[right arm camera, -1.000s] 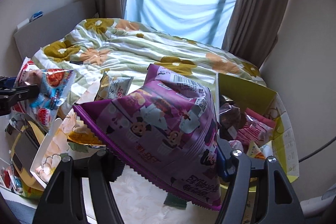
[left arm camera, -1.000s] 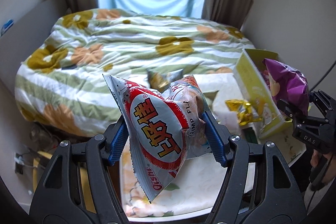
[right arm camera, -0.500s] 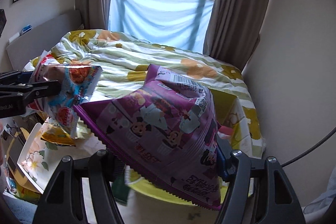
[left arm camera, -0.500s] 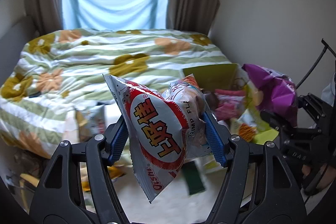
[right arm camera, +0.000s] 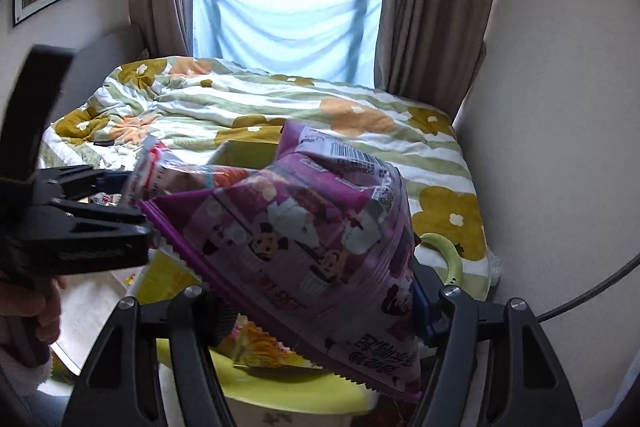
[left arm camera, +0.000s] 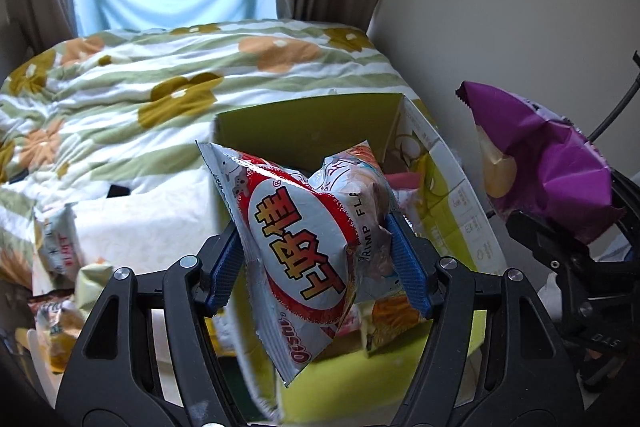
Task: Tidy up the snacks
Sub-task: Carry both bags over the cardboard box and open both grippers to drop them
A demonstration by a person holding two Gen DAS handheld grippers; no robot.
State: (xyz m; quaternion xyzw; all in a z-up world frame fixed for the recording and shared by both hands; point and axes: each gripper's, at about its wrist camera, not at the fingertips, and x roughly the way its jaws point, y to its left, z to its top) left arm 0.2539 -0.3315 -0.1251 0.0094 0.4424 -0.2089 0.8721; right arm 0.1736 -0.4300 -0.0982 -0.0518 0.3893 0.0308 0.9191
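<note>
L gripper [left arm camera: 316,259] closed on a white/red shrimp-chip bag [left arm camera: 304,239]; blue finger pads [left arm camera: 226,269] pressed into both sides of the bag, which bulged up between them w/ its lower corner hanging below the fingers. Bag was held in the air above the yellow-green box [left arm camera: 448,195], roughly over the box's near-left part. Box was open-topped, w/ pink and orange packets inside, partly hidden behind the bag.

R gripper [right arm camera: 320,307] was clamped on a purple snack bag [right arm camera: 320,227], barcode end up, serrated seam running diagonally down to the right. R fingers mostly hidden by the bag; a blue pad showed at the right edge, tight against it. In the L wrist view the same purple bag [left arm camera: 548,163] sat to the right of the box, above bench level, apart from the shrimp-chip bag.

R wrist view: L gripper [right arm camera: 88,223] came in from the left, its bag just beside the purple one; touching or not, couldn't tell.

Other snack packets [left arm camera: 60,247] lay on the bench [left arm camera: 152,227] left of the box. Floral duvet bed [left arm camera: 180,79] behind.
</note>
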